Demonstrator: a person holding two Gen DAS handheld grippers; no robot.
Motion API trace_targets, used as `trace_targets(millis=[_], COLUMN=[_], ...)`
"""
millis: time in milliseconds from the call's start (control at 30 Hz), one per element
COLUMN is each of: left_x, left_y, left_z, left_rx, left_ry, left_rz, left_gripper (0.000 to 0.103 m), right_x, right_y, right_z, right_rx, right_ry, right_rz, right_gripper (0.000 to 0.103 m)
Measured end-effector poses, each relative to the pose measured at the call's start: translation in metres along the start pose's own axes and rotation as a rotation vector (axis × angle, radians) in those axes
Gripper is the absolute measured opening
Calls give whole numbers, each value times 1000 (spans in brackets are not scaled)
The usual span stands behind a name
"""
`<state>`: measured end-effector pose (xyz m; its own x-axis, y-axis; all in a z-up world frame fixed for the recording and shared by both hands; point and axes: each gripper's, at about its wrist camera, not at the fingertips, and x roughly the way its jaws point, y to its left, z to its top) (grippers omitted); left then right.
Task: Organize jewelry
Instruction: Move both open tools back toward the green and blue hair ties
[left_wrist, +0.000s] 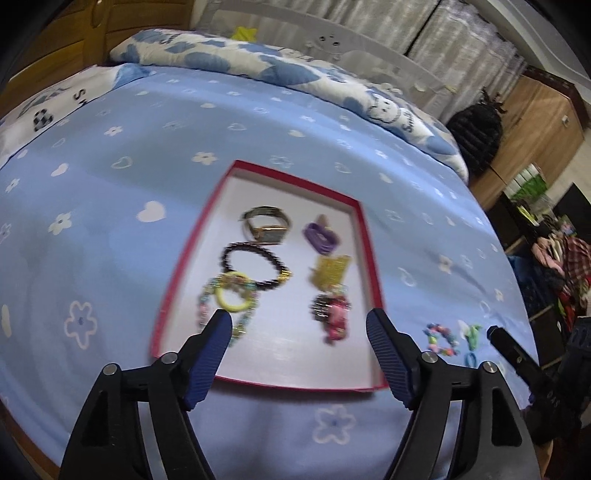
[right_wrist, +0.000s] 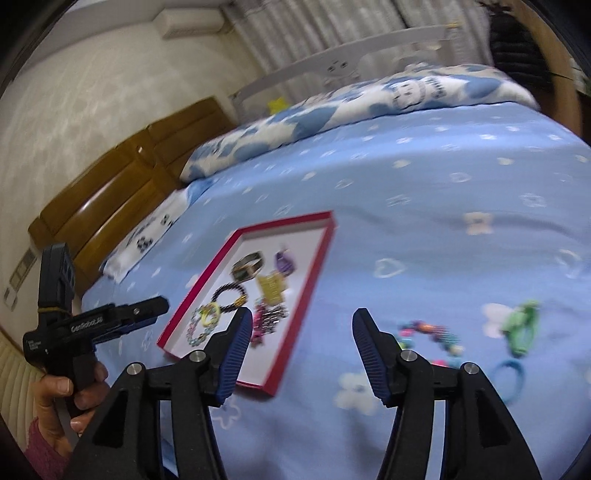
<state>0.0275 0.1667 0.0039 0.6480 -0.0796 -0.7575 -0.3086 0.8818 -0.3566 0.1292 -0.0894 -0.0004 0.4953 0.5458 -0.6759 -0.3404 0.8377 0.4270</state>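
Both grippers are up front and empty. Left gripper (left_wrist: 299, 328) has its jaws spread wide with nothing between them, hanging over the near end of the red-rimmed tray (left_wrist: 364, 236). Right gripper (right_wrist: 303, 328) is spread too, nothing pinched, and it sits over bare bedsheet (right_wrist: 424, 192) just right of the tray.

Makes sense given the layout: the tray on the bed already holds most of the stuff in two rough columns. Watch (left_wrist: 267, 225), dark bead bracelet (left_wrist: 255, 267) and yellow ring with a pastel bead string (left_wrist: 231, 299) are on the left; purple clip (left_wrist: 320, 238), yellow clip (left_wrist: 328, 273) and pink clip (left_wrist: 332, 314) on the right.

Still loose on the sheet, to the right of the tray: colourful bead bracelet (right_wrist: 430, 338), green hair tie (right_wrist: 521, 326), blue hair tie (right_wrist: 508, 373). My guess is the right gripper is positioned for the bracelet since it's nearest.
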Motion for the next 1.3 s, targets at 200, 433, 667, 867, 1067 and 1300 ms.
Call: trace_targets(millis=[200, 433, 667, 867, 1067, 1300], left_x=[0, 5, 12, 14, 28, 51], left_y=[-28, -56, -78, -100, -117, -136], left_z=[-8, -10, -12, -15, -18, -18], left_rx=[62, 131, 182, 239, 281, 318], left_ry=[24, 44, 51, 34, 52, 85], left_rz=[-38, -63, -76, -73, -74, -66], left_gripper=[79, 79, 79, 79, 80, 80], right_x=[-45, -77, -93, -103, -104, -98], right_y=[-38, -67, -90, -101, -106, -115], right_z=[0, -6, -17, -21, -22, -23], right_rx=[70, 129, 166, 178, 180, 193], right_ry=[-79, -126, -141, -159, -156, -135], right_rz=[-66, -126, -156, -178, -187, -189], right_gripper=[65, 65, 66, 66, 66, 66])
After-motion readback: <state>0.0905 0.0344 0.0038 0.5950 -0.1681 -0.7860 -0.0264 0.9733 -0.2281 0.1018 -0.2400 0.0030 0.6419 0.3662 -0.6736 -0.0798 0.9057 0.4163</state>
